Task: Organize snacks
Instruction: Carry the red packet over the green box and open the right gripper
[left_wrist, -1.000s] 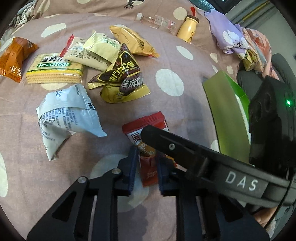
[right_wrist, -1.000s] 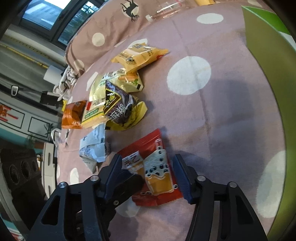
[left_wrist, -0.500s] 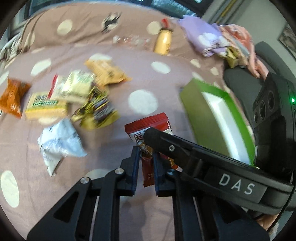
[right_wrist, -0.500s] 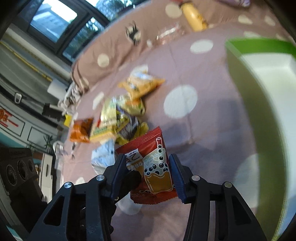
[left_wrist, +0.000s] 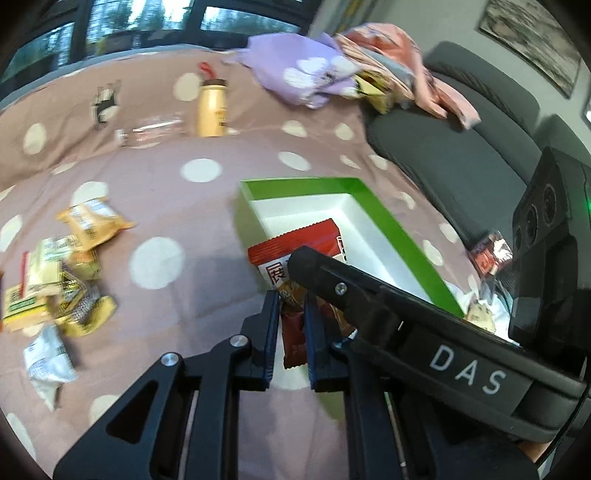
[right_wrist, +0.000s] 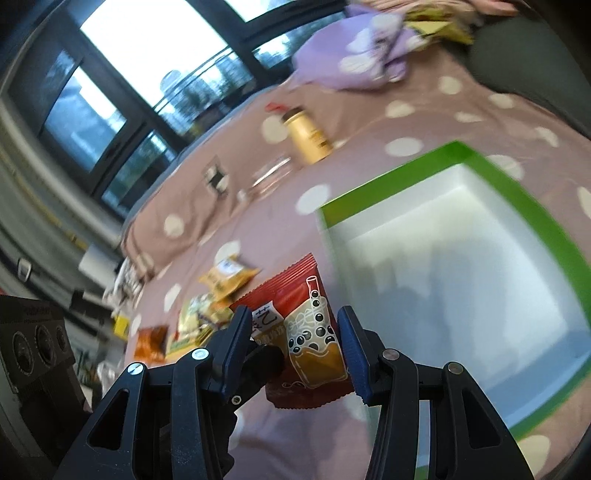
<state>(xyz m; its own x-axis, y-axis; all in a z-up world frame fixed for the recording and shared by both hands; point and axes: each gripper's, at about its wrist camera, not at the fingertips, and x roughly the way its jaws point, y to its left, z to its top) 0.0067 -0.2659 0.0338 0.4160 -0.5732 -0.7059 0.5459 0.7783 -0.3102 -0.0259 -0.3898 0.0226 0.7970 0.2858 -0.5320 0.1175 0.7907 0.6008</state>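
Note:
A red milk-tea snack packet hangs in the air, held from two sides. My left gripper is shut on its lower edge. My right gripper is shut across the width of the packet, with a blue pad on each side. In the left wrist view the right gripper's black finger crosses over the packet. Just right of the packet lies the green box with a white inside. In the right wrist view, nothing shows inside the box.
Several loose snack packets and a white packet lie on the dotted blanket at left. A yellow bottle and a clear bottle lie at the back. Purple cloth and a grey cushion lie at back right.
The right jaws closed onto the red packet. Both grippers lifted it off the blanket and carried it right, up to the green box's edge; the other snacks slid away to the left.

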